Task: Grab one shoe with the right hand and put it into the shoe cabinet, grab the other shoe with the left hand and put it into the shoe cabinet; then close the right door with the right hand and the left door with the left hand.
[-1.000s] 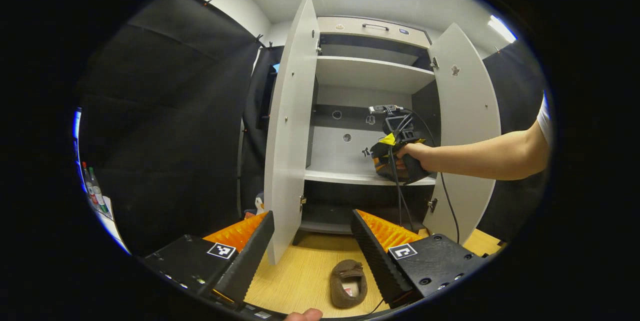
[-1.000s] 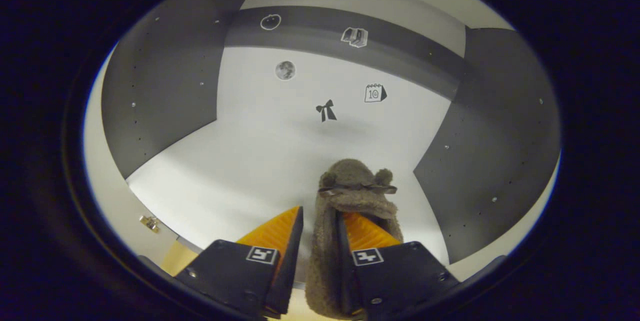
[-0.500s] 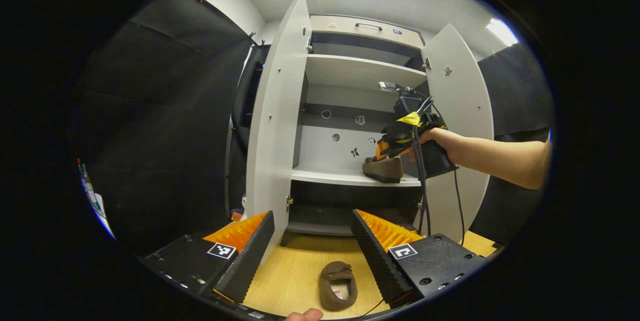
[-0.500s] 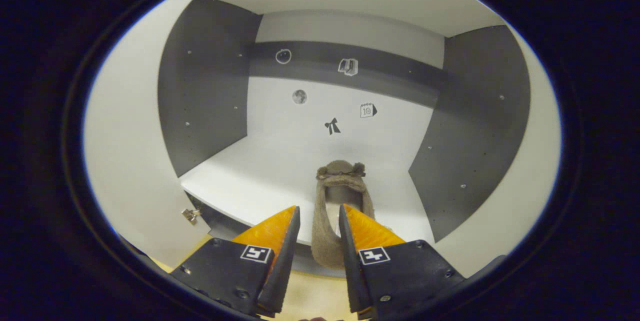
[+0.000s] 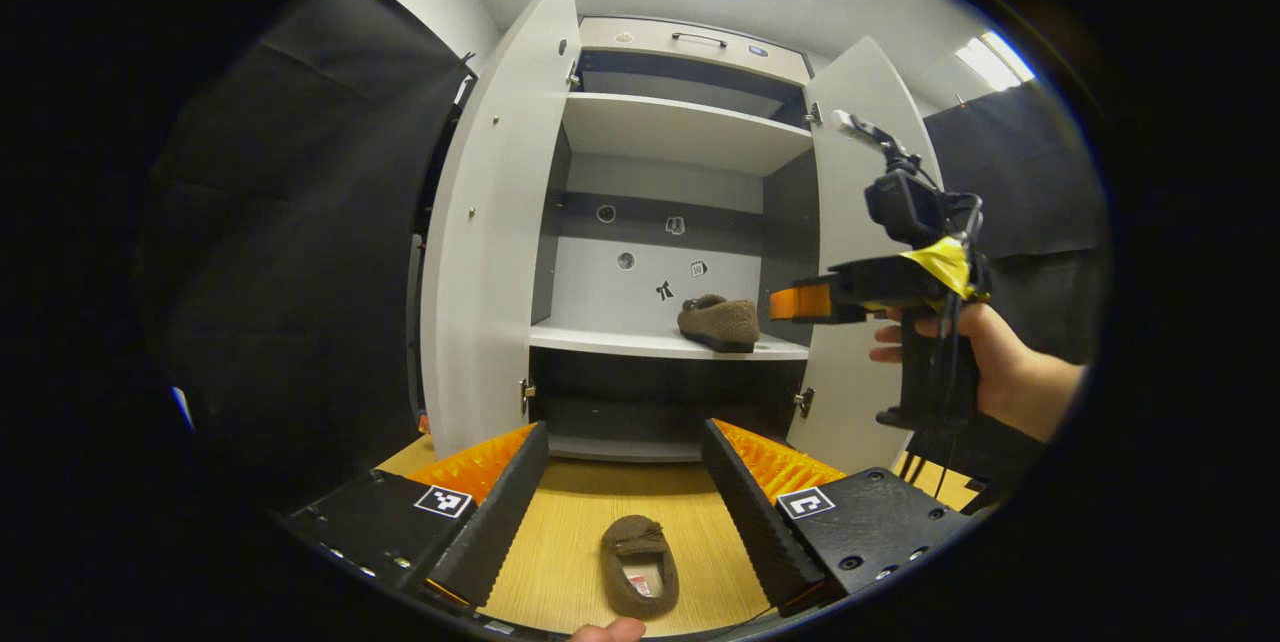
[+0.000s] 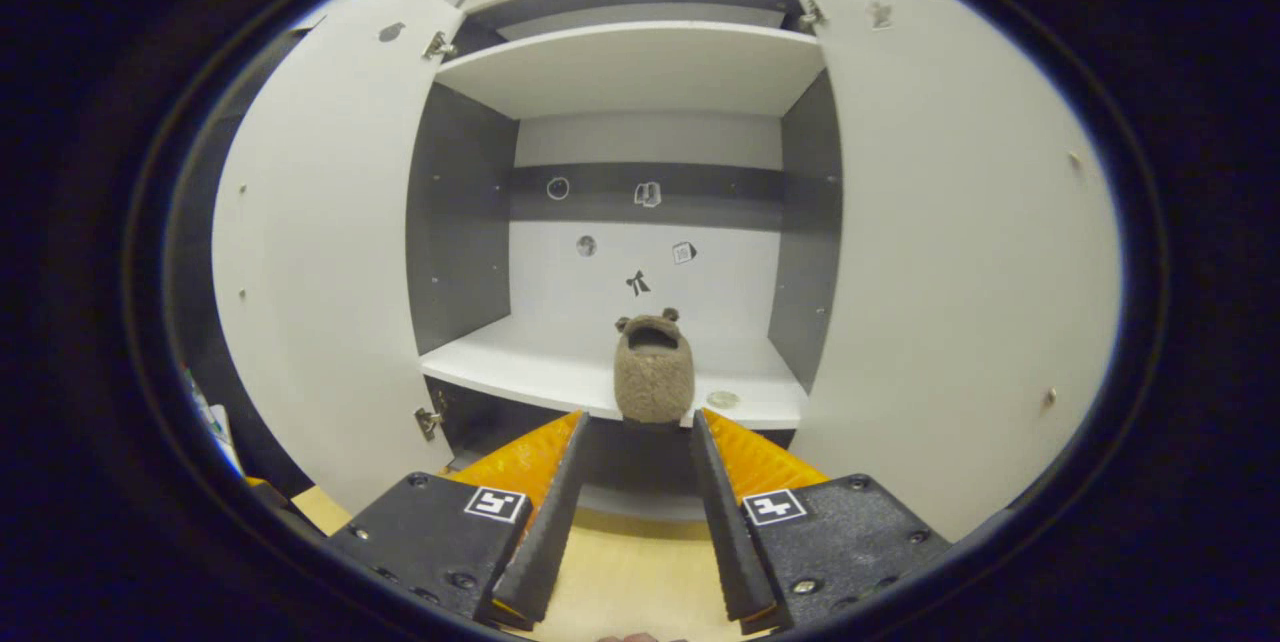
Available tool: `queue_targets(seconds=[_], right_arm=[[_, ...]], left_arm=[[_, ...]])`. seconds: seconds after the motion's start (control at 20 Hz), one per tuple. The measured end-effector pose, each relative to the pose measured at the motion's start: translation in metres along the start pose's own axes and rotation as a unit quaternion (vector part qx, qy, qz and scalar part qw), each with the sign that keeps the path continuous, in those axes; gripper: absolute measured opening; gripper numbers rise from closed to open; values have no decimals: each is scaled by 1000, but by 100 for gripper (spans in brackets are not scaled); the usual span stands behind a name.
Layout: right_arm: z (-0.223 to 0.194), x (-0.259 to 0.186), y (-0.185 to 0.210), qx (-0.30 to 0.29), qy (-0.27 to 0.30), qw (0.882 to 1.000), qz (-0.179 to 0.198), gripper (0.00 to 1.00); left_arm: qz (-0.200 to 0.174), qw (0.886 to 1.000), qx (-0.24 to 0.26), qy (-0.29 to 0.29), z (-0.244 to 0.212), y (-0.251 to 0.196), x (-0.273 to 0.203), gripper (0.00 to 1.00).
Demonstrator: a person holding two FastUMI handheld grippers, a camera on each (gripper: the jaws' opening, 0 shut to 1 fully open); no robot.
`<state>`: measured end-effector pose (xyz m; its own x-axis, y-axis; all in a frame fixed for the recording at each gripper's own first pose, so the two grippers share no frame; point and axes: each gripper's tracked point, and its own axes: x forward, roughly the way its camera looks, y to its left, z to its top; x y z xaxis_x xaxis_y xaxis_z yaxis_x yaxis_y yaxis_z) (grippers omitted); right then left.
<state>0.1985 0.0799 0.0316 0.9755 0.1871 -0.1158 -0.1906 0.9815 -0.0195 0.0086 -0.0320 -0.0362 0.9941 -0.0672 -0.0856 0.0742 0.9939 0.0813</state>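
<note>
Reaching for the second shoe [image 5: 639, 577] on the wooden floor [image 5: 570, 542] looks like the step in hand: it lies low between the left claw's [image 5: 625, 482] wide-spread fingers, so lowering straight onto its sides should serve. Ahead of the right claw [image 6: 628, 482], also spread wide and holding nothing, the first shoe [image 6: 652, 372] rests on the cabinet's middle shelf [image 6: 520, 372]. Both doors [image 5: 487, 222] stand open; nothing blocks the way down.

No readable text anywhere. Stickers on the shoe cabinet's [image 6: 640, 72] back panel [image 6: 640, 262] are too small to make out. Square black-and-white markers [image 6: 497, 501] on the gripper fingers are patterns, not text.
</note>
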Motion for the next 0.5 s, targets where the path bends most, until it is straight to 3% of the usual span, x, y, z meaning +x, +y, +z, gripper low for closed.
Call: queue_targets(seconds=[0.1,0.3,0.35,0.5], right_arm=[[-15,-26,-9,-9,-21,1000,-18,70],[-49,-65,-16,-15,-45,998,-38,66],[-60,-74,-17,-14,-48,998,-42,70],[-109,-95,-22,-15,-30,998,-56,66]], left_arm=[[-5,1000,3,4,-3,-4,1,95],[-16,1000,10,19,-15,-12,-2,95],[-16,1000,10,23,-18,-13,-2,95],[-16,999,8,46,-36,-15,-3,95]])
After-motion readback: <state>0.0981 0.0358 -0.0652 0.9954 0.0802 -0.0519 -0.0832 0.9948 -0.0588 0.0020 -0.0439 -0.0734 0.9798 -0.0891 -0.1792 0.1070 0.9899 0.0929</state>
